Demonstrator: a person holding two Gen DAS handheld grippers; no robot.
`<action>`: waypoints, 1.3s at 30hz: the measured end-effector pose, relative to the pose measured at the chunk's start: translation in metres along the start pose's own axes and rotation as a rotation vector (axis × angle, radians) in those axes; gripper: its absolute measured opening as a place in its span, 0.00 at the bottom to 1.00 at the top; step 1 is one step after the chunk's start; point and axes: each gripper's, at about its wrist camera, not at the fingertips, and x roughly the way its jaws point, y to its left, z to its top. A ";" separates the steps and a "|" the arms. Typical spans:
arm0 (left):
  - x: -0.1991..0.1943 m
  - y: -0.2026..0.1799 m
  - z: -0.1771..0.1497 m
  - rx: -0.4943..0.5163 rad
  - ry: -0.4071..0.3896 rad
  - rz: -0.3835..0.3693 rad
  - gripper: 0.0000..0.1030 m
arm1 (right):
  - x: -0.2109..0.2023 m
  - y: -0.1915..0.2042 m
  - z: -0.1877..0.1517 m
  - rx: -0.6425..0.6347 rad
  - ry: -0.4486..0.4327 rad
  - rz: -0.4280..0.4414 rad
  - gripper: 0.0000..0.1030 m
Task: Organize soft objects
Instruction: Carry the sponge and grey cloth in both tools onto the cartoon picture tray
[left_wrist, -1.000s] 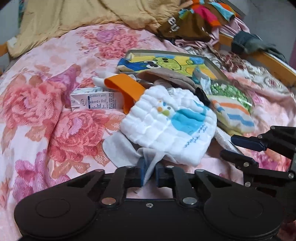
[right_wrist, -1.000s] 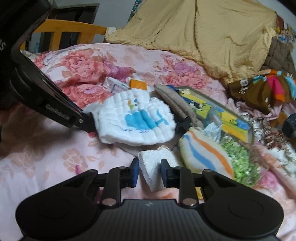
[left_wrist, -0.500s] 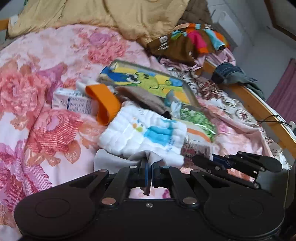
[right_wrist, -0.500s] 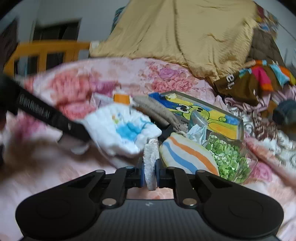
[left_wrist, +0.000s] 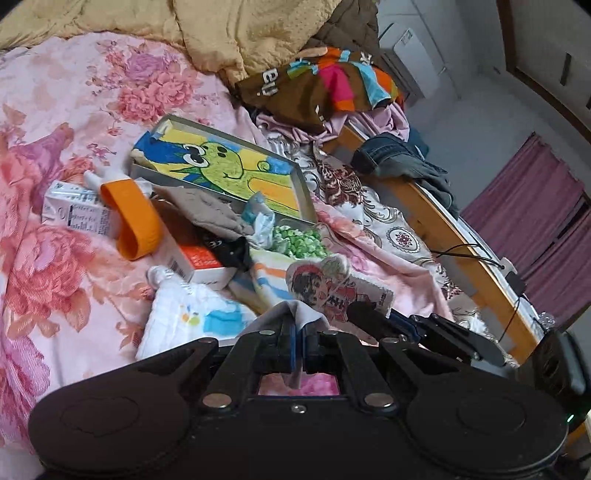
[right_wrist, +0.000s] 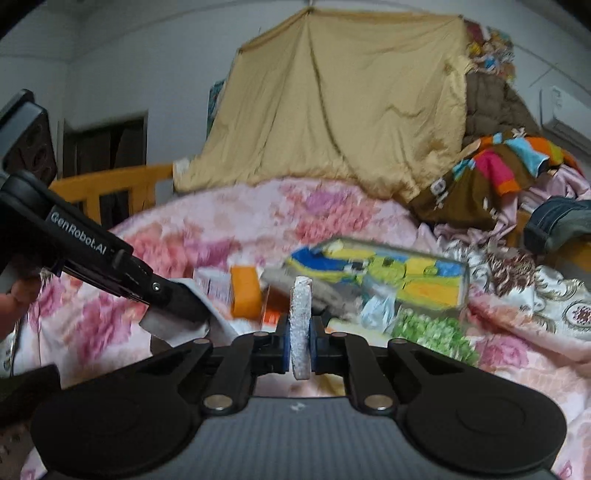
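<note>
My left gripper is shut on a corner of a white quilted cloth with a blue print, which hangs lifted off the bed. My right gripper is shut on the edge of a thick white towel, held upright between its pads and raised above the bed. The left gripper with its cloth shows at the left of the right wrist view; the right gripper shows at the right of the left wrist view. A striped cloth and a printed cartoon cloth lie on the floral bedspread.
A cartoon-print box, orange band, carton, orange-white box, grey cloth and green bag crowd the bed's middle. A tan quilt and clothes pile up behind. The wooden bed rail runs on the right.
Both grippers have lifted with their cloths. The white quilted cloth came off the pile, uncovering the orange-white box and cartoon cloth. The right gripper's towel rose from the bed.
</note>
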 end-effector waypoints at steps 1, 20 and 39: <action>0.000 -0.003 0.011 -0.005 0.027 0.008 0.02 | -0.003 -0.004 0.001 0.006 -0.029 0.004 0.11; 0.065 -0.065 0.141 0.094 -0.029 0.168 0.02 | 0.014 -0.070 0.069 0.038 -0.313 -0.073 0.11; 0.235 0.023 0.196 -0.006 -0.229 0.209 0.02 | 0.191 -0.217 0.031 0.325 -0.081 -0.141 0.11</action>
